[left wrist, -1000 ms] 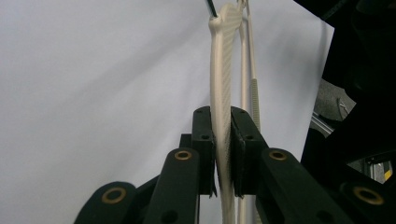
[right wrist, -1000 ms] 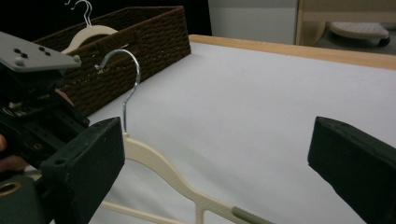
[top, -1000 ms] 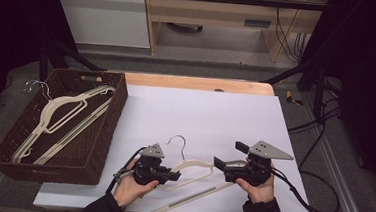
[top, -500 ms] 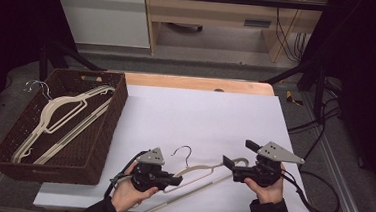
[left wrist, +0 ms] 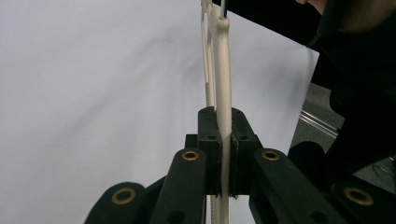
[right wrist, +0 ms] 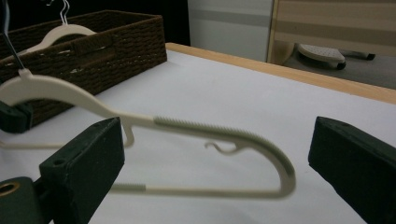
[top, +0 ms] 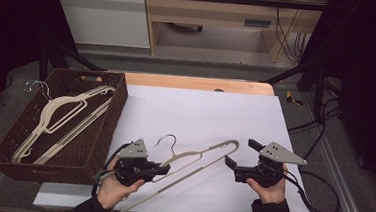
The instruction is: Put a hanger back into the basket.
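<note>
Left hand-held gripper [top: 164,168] clamps the cream hanger [top: 197,157] — right hand-held gripper [top: 240,152] stands apart beside it.

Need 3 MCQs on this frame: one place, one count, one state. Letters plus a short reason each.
1. Where is the wicker basket?
A. table's left side
B. table's right side
C. on the floor

2. How many hangers lie in the basket?
A. none
B. two
C. five

3. What are the left tongs doing?
A. open over bare table
B. shut on the cream hanger
C. shut on the basket rim

Key: 1 A, the high view shows it at the left edge. 2 B, two basket hangers overlap inside. 3 B, the left gripper view shows the pads pressed on the hanger's arm; the right tongs stand open at its far end.
</note>
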A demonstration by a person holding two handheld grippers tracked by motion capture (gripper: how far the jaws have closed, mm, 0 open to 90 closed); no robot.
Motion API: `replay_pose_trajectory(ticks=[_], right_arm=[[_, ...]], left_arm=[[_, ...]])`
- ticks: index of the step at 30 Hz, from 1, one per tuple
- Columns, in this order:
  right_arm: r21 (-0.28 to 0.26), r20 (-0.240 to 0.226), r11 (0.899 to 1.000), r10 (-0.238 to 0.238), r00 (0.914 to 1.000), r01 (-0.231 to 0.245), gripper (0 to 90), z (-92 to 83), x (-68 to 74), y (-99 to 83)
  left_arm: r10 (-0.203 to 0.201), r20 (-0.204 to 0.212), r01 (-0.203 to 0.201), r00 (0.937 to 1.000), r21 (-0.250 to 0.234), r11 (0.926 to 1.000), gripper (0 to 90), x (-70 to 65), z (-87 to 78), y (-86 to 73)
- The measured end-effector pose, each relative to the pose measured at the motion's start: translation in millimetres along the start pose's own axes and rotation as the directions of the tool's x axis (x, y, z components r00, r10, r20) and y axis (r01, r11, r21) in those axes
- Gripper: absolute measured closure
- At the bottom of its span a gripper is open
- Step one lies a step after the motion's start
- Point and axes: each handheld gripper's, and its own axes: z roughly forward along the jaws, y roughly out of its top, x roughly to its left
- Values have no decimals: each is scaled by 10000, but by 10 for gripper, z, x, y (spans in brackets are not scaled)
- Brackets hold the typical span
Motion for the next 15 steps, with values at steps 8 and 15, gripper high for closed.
replay_pose_trajectory(ticks=[8, 15], right_arm=[[68, 176, 9999, 113, 9998, -114, 37, 1, -43, -28], [94, 357, 9997, 226, 9991, -229, 36, -6, -90, -50]], left_arm=[[49, -560, -58, 9984, -175, 9998, 858, 113, -221, 62], [143, -881, -177, 9960, -379, 9991, 858, 164, -383, 128]])
